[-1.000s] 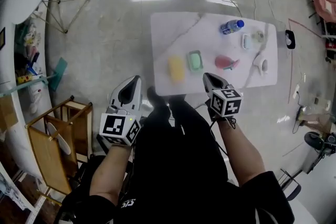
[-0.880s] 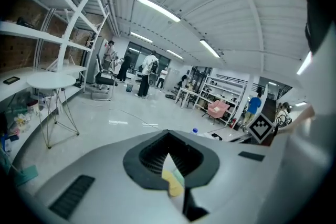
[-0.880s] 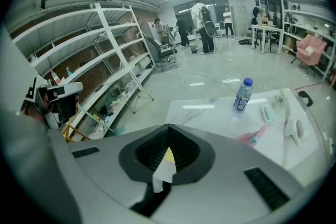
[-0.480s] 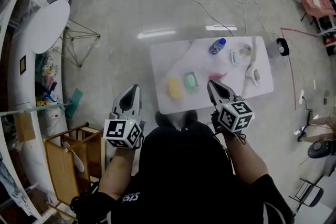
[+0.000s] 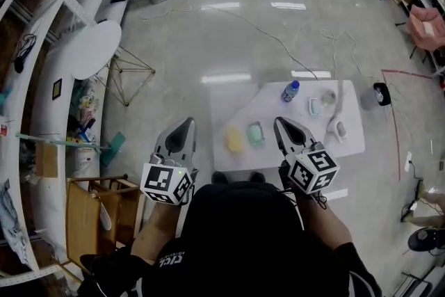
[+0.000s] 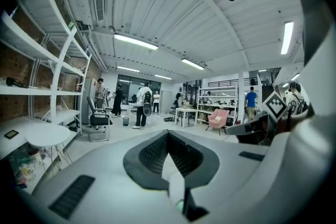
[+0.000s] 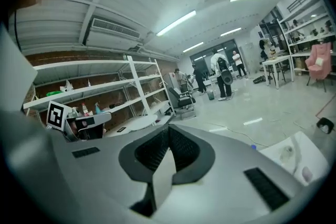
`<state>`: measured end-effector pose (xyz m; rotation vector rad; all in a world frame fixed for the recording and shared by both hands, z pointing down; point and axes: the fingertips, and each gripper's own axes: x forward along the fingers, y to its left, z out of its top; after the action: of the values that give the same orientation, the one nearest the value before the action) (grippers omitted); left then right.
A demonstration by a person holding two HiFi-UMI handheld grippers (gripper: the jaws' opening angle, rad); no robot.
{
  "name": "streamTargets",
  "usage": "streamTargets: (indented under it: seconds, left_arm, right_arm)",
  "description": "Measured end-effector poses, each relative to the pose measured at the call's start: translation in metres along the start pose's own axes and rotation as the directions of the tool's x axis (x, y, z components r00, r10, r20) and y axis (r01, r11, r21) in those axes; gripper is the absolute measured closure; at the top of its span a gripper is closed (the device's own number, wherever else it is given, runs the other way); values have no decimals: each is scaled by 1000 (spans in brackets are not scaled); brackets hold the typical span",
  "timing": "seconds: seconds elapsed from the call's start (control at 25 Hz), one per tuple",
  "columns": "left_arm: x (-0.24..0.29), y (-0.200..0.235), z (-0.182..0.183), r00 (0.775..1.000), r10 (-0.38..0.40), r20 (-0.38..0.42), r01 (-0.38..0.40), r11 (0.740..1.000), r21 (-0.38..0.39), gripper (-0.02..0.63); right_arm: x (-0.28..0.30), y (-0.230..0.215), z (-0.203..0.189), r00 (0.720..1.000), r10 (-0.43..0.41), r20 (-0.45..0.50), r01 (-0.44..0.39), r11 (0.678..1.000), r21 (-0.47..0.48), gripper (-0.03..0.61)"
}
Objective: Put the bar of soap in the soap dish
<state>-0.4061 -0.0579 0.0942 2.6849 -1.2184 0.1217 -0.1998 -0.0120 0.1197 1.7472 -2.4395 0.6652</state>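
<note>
Tools rise well clear of the white surface (image 5: 236, 104), left tool (image 5: 188, 122) and right tool (image 5: 279, 120) both pressed together on nothing, while a yellow block (image 5: 233, 139) and green piece (image 5: 255, 133) sit side by side near its near edge, too small to show whether soap lies in dish.
</note>
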Motion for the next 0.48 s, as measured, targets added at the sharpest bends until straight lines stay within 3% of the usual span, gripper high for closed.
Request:
streamTargets:
  seconds: [0.24, 0.48]
  left_arm:
    - [1, -17, 17, 1000, 18, 0, -18, 999, 39, 603]
    - [2, -26, 15, 999, 33, -18, -32, 999, 33, 603]
  right_arm:
    - [-17, 10, 27, 997, 67, 34, -63, 993, -100, 563]
    - [-24, 10, 32, 995, 98, 35, -94, 992, -89, 563]
